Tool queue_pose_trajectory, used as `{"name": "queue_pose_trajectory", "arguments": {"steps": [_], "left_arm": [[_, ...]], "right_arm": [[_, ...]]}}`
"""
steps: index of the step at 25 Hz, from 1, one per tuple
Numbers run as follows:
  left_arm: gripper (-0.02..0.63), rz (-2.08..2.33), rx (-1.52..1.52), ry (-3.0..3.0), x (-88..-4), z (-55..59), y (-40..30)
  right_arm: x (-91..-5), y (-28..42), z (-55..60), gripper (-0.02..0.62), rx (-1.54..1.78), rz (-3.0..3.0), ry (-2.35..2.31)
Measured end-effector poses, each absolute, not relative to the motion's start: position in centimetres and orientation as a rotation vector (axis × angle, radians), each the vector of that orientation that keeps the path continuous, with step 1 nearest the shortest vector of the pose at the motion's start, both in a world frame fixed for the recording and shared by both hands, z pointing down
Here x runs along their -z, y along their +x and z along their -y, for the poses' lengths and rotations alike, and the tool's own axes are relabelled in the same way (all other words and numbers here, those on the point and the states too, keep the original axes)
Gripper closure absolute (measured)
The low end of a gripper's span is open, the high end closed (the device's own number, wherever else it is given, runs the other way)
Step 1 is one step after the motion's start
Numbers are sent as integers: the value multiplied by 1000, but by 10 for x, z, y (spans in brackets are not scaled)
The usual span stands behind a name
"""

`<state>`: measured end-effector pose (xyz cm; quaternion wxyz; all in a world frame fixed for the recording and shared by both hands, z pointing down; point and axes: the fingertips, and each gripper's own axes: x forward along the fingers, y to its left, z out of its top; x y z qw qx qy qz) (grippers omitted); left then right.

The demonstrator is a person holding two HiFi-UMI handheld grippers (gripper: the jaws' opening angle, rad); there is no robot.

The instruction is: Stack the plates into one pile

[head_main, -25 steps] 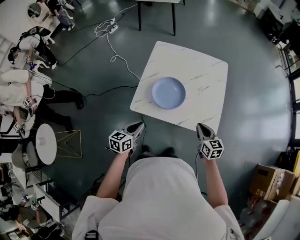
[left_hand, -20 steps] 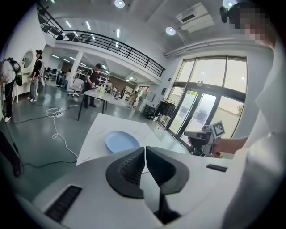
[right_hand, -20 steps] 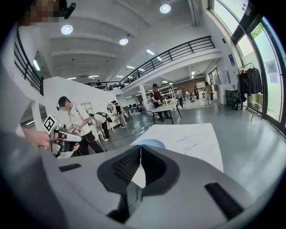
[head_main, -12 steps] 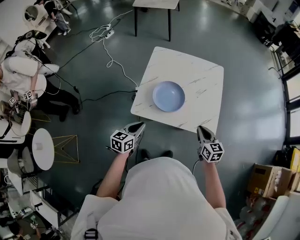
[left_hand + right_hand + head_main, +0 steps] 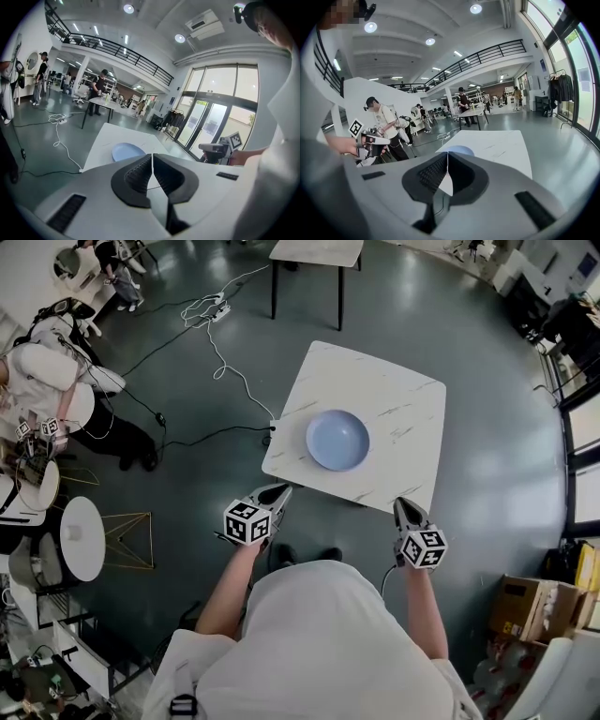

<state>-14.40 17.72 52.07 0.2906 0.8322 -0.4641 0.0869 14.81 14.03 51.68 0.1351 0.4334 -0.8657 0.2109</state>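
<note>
A pale blue plate pile (image 5: 337,439) rests near the front left of a white marble-look table (image 5: 394,399); it also shows in the left gripper view (image 5: 127,151) and partly in the right gripper view (image 5: 459,150). My left gripper (image 5: 278,491) hangs off the table's near left corner, jaws shut with nothing in them (image 5: 152,157). My right gripper (image 5: 401,505) hovers at the table's near right edge, also shut and empty (image 5: 447,155). Both are short of the plates.
Cables (image 5: 220,329) trail across the grey floor left of the table. A second table (image 5: 314,254) stands beyond. People sit at the far left (image 5: 47,371). A small round white table (image 5: 80,538) and cardboard boxes (image 5: 525,606) flank me.
The scene has shifted slightly in the head view; the table and plates sit a little lower and farther right. Both grippers stay shut, near the table's near edge.
</note>
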Motion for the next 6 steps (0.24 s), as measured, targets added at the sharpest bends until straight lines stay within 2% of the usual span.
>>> {"name": "queue_pose_trajectory", "arguments": {"steps": [6], "left_arm": [[584, 1235, -243, 2218, -523, -175, -148]], "right_arm": [[-515, 138, -135, 569, -613, 2516, 1250]]}}
